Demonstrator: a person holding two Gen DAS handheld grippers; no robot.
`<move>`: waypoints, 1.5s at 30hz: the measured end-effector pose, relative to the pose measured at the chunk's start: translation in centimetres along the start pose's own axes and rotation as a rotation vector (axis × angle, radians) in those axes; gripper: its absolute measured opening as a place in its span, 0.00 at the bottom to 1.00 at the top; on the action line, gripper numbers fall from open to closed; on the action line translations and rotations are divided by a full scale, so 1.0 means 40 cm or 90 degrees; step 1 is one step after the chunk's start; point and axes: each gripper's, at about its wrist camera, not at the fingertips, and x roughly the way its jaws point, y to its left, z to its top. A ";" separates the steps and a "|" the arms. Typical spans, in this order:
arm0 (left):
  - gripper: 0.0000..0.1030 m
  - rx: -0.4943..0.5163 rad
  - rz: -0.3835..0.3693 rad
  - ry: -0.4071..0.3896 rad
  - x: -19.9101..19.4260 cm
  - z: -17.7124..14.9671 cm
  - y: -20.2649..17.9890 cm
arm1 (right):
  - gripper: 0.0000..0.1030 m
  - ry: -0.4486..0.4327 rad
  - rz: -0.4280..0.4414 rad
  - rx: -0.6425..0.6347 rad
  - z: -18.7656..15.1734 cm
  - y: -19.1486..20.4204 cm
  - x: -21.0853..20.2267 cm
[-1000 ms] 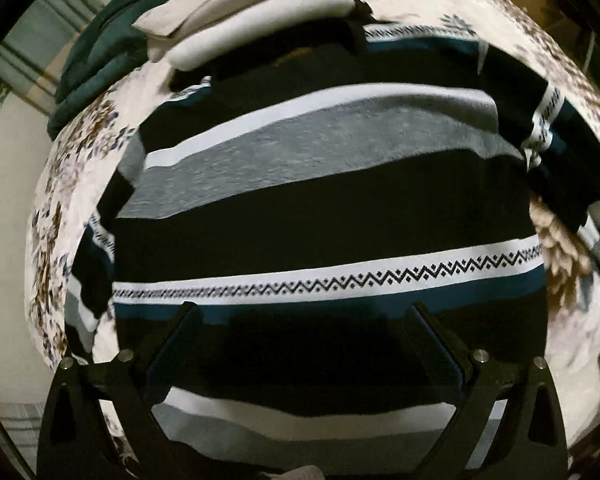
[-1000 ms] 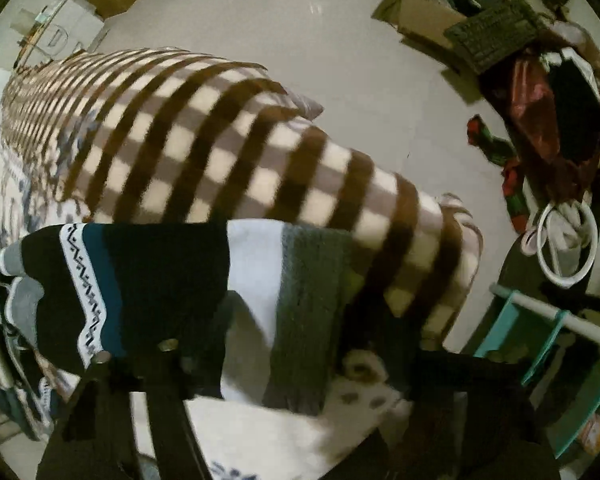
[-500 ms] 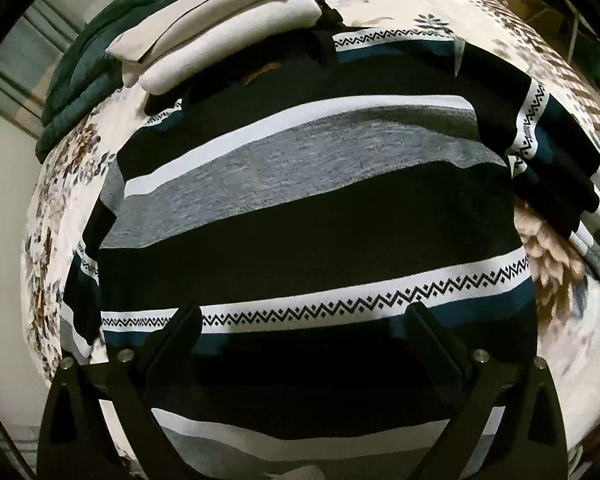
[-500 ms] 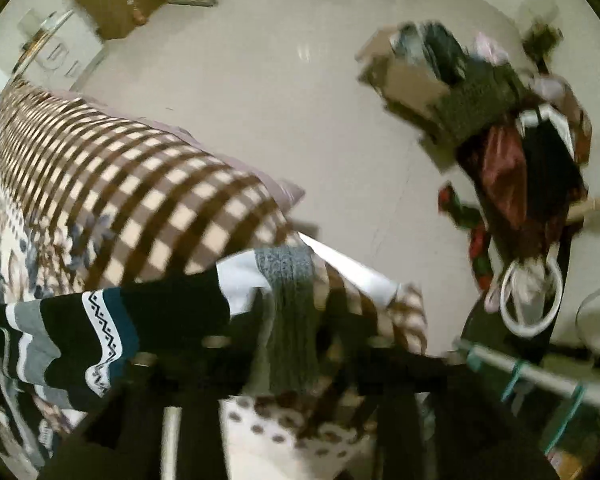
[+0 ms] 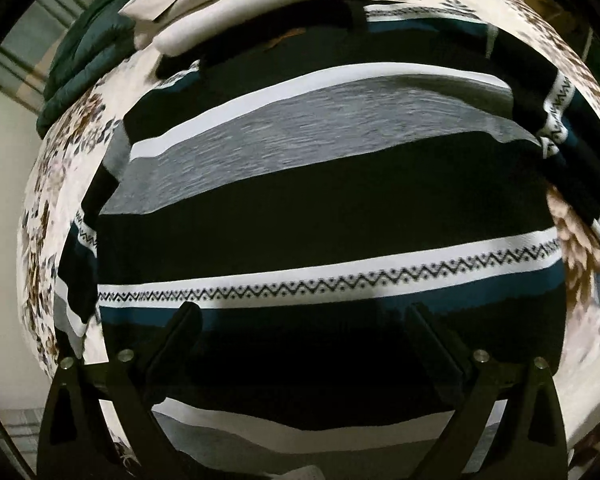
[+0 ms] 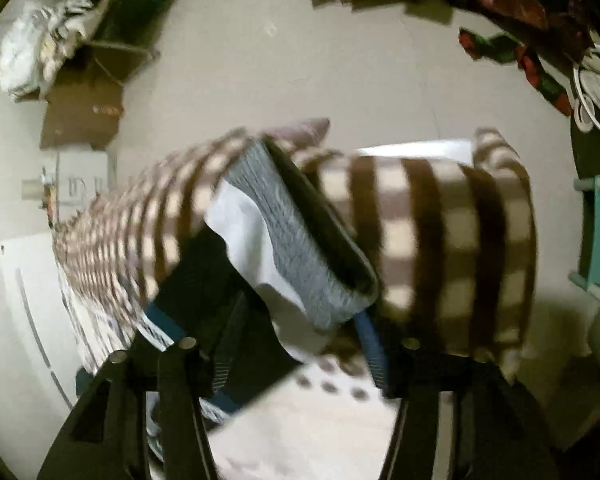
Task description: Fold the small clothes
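The left gripper (image 5: 300, 320) is pointing steeply down over the striped sweater (image 5: 320, 208), its two fingers standing wide apart with nothing pinched between them; whether the tips are touching the knit cannot be told. The sweater is lying spread flat on the floral bedspread (image 5: 52, 208), its black, grey, white and teal bands running across the view. Just beyond its far edge a cream folded garment (image 5: 260, 4) is resting on a dark teal folded one (image 5: 88, 40). The right gripper (image 6: 300, 344) is closing its jaws with a sweater sleeve (image 6: 296, 248) hanging between them; motion blur is hiding whether the pads are pressing the cloth. Behind the sleeve a brown checked blanket (image 6: 440, 248) is draping over the bed edge, and farther off cardboard boxes (image 6: 84, 116) are sitting on the pale floor (image 6: 240, 60).
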 end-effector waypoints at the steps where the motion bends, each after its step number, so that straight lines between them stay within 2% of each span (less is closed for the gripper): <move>1: 1.00 -0.006 0.001 0.002 0.003 0.000 0.011 | 0.14 -0.014 -0.017 -0.010 -0.001 0.018 0.004; 2: 1.00 -0.014 0.001 0.004 0.006 -0.001 0.025 | 0.08 -0.025 -0.026 -0.021 -0.005 0.035 0.001; 4: 1.00 -0.035 0.001 0.006 0.007 -0.006 0.059 | 0.07 -0.051 -0.044 -0.068 -0.012 0.083 -0.024; 7: 1.00 -0.070 0.007 0.010 0.007 -0.020 0.117 | 0.07 -0.087 -0.053 -0.173 -0.066 0.205 -0.083; 10: 1.00 -0.116 0.019 0.022 0.015 -0.042 0.206 | 0.06 -0.104 -0.038 -0.317 -0.171 0.375 -0.147; 12: 1.00 -0.150 0.033 0.030 0.026 -0.060 0.276 | 0.06 -0.092 -0.024 -0.427 -0.278 0.508 -0.168; 16: 1.00 -0.216 0.063 0.048 0.054 -0.097 0.425 | 0.06 -0.032 0.003 -0.686 -0.618 0.749 -0.134; 19: 1.00 -0.265 0.085 0.052 0.073 -0.130 0.550 | 0.06 0.003 0.021 -0.842 -0.906 0.837 -0.066; 21: 1.00 -0.284 0.099 0.051 0.078 -0.149 0.603 | 0.06 0.051 0.033 -0.927 -1.125 0.888 0.012; 24: 1.00 -0.316 0.118 0.049 0.089 -0.175 0.692 | 0.06 0.089 0.034 -1.063 -1.442 0.904 0.128; 28: 1.00 -0.348 0.135 0.052 0.110 -0.207 0.785 | 0.06 0.144 0.044 -1.197 -1.791 0.855 0.221; 32: 1.00 -0.367 0.140 0.060 0.137 -0.237 0.853 | 0.06 0.160 0.034 -1.284 -1.981 0.751 0.239; 34: 1.00 -0.377 0.138 0.063 0.147 -0.250 0.877 | 0.06 0.167 -0.001 -1.302 -1.991 0.721 0.262; 36: 1.00 -0.394 0.132 0.061 0.152 -0.264 0.907 | 0.08 0.204 -0.037 -1.282 -1.974 0.705 0.287; 38: 1.00 -0.407 0.126 0.061 0.150 -0.277 0.926 | 0.17 0.266 -0.048 -1.234 -1.927 0.709 0.283; 39: 1.00 -0.419 0.117 0.065 0.150 -0.288 0.942 | 0.29 0.285 -0.043 -1.211 -1.904 0.713 0.273; 40: 1.00 -0.433 0.107 0.069 0.147 -0.300 0.958 | 0.47 0.300 -0.037 -1.185 -1.875 0.718 0.255; 41: 1.00 -0.447 0.096 0.072 0.144 -0.310 0.972 | 0.54 0.314 -0.026 -1.150 -1.836 0.723 0.227; 42: 1.00 -0.463 0.084 0.074 0.140 -0.323 0.988 | 0.59 0.320 -0.023 -1.125 -1.802 0.724 0.208; 45: 1.00 -0.519 0.045 0.083 0.121 -0.381 1.048 | 0.60 0.333 -0.040 -1.052 -1.681 0.722 0.152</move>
